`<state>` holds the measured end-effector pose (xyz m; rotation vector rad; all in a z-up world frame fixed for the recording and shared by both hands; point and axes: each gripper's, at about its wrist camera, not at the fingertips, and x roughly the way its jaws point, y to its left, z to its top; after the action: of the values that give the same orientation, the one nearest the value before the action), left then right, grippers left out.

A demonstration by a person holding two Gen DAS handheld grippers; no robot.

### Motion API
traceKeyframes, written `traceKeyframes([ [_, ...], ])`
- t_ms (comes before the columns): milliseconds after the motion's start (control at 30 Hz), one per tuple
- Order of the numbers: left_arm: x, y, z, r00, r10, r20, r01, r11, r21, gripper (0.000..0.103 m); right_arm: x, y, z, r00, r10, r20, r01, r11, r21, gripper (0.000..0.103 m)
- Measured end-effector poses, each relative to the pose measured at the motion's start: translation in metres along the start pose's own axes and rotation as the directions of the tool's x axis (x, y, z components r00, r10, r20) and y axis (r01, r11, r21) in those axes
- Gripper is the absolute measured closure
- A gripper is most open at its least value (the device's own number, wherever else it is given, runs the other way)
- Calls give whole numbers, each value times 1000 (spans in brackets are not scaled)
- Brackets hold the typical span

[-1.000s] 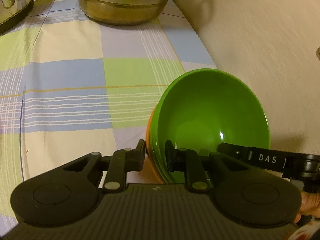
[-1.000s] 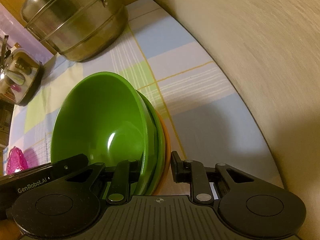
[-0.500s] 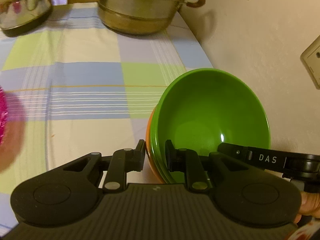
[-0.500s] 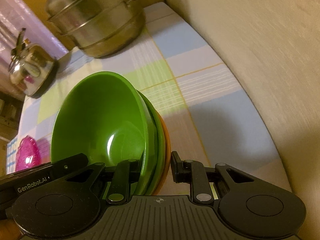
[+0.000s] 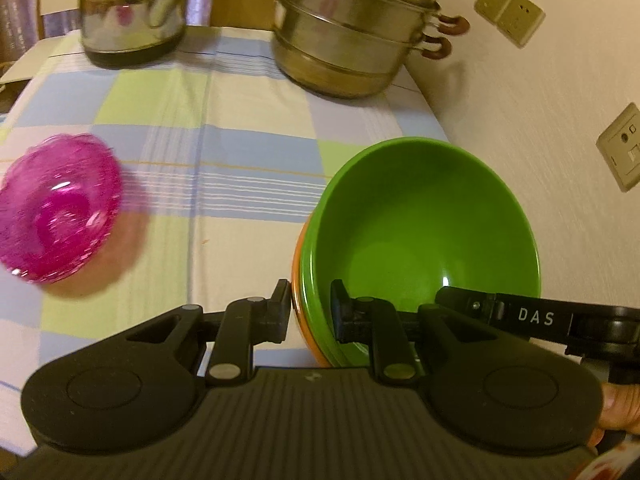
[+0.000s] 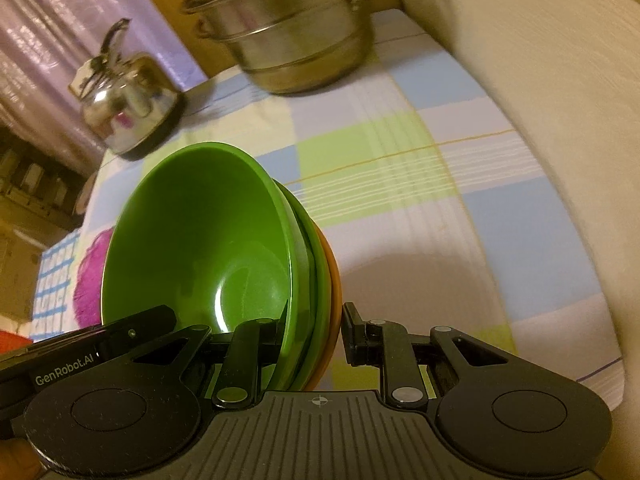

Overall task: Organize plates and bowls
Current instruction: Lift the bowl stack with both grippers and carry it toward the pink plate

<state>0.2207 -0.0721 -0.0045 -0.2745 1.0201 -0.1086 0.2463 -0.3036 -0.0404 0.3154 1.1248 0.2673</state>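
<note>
Left tongs [image 5: 310, 310] and right tongs [image 6: 314, 330] both clamp the rim of a nested bowl stack [image 5: 420, 232]: smooth green bowls inside, an orange one outermost, top bowl empty, stack tilted and off the counter [image 5: 240, 220]. Checked cloth below, with bare room mid-counter. Wall [image 5: 540, 120] hugs its right edge. Ruffled pink glass bowl [image 5: 56, 208] left. Steel steamer pot [image 5: 352, 32] and kettle [image 5: 132, 12] at the far edge.

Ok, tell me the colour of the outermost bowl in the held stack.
Orange: the outermost bowl under the green bowls, clearest in the right wrist view.
</note>
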Motion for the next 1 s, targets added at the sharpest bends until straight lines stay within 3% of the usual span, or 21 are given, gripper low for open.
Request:
traceKeyframes([
  [567, -54, 82, -26, 997, 50, 50, -45, 994, -102, 85, 15, 85, -30, 998, 46, -32, -49, 993, -108, 81],
  [1000, -91, 164, 1, 987, 132, 93, -117, 982, -151, 85, 47, 182, -27, 991, 115, -64, -125, 975, -186, 81],
])
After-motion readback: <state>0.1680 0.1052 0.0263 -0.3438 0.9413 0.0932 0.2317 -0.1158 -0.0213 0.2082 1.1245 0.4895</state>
